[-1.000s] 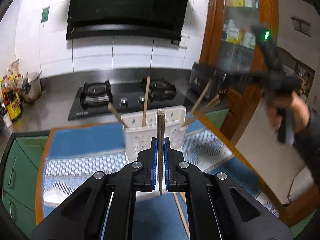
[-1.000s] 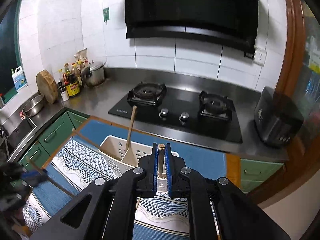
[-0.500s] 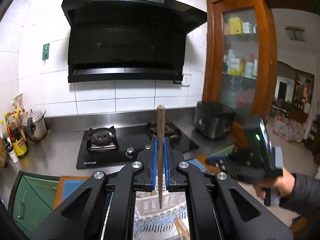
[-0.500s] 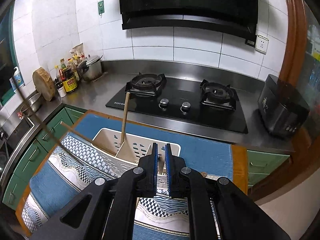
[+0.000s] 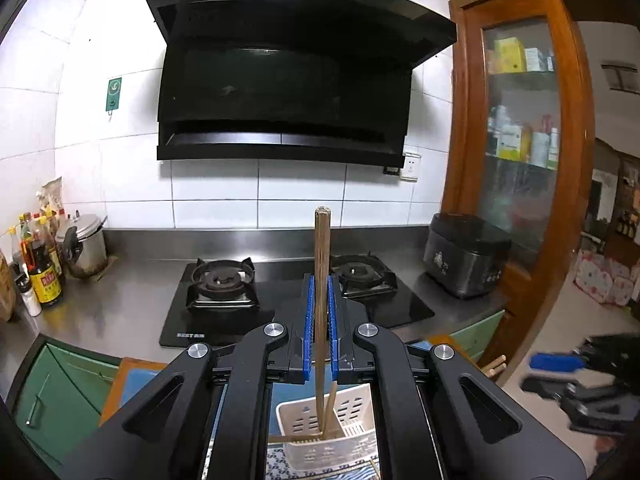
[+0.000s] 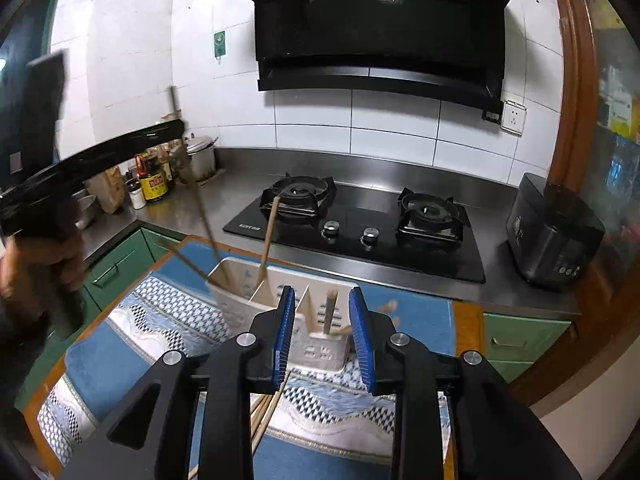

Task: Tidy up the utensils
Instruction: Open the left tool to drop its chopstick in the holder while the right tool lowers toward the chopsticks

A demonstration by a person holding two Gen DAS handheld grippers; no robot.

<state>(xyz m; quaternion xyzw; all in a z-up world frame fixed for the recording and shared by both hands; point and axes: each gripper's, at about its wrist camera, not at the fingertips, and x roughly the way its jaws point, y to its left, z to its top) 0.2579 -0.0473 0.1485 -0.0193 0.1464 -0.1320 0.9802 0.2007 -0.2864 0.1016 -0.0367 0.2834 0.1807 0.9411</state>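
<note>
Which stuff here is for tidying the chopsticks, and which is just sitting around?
For the job:
chopstick pinched in the left gripper
white caddy
chopstick standing in it
wooden spatula
loose chopsticks on the mat
right gripper, jaws just opened

Just sitting around:
stove
sauce bottle
pot
rice cooker

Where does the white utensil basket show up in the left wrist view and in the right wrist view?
Left wrist view: the white utensil basket sits at the bottom centre, framed between the gripper's two arms, below the held chopstick.
Right wrist view: the basket is in the lower centre on the blue mat, partly behind the gripper's fingers.
Shared landmark: the black gas hob behind the basket.
</note>
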